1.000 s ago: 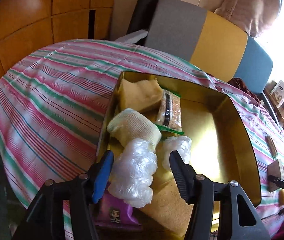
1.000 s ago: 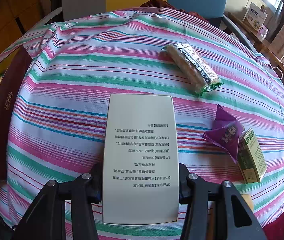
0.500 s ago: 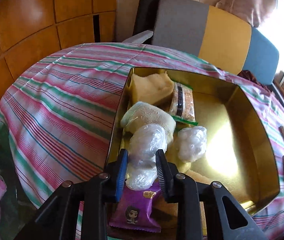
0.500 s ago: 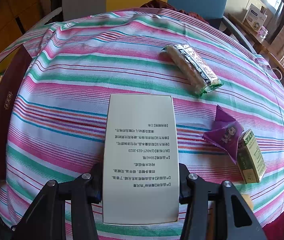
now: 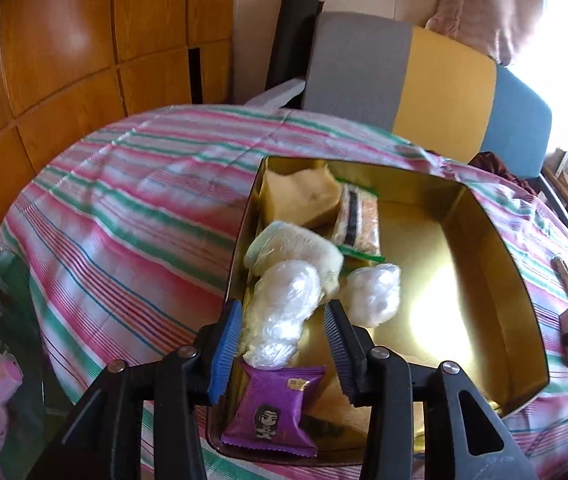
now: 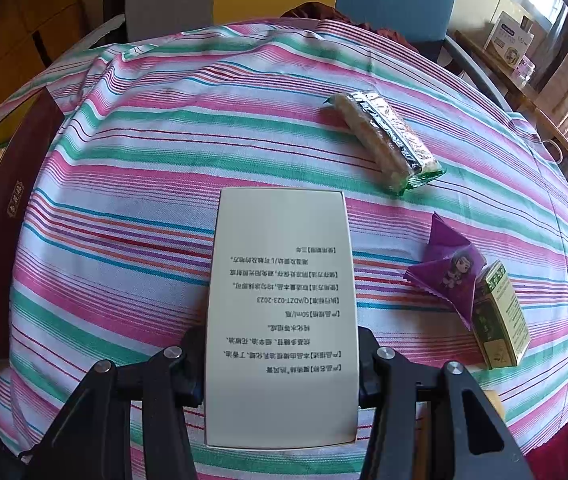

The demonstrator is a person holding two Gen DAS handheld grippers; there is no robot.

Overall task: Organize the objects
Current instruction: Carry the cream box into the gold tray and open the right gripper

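Note:
In the left wrist view a gold tin (image 5: 495, 240) on the striped cloth holds a yellow cake (image 5: 299, 196), a snack bar (image 5: 357, 220), a pale wrapped roll (image 5: 295, 244), two clear plastic bundles and a purple packet (image 5: 274, 412). My left gripper (image 5: 282, 312) straddles the nearer bundle (image 5: 284, 304); its jaws are opening and the right pad stands off the plastic. In the right wrist view my right gripper (image 6: 282, 344) is shut on a white printed box (image 6: 282, 312) held above the cloth.
On the cloth past the white box lie a foil-wrapped bar (image 6: 383, 140), a purple packet (image 6: 447, 270) and a small green box (image 6: 499, 316). The tin's dark outer wall (image 6: 0, 240) is at the left. A grey, yellow and blue chair (image 5: 423, 76) stands behind the table.
The left jaws closed onto the near plastic bundle, then spread apart again, with the bundle still lying in the tin. The right gripper and its white box have not moved.

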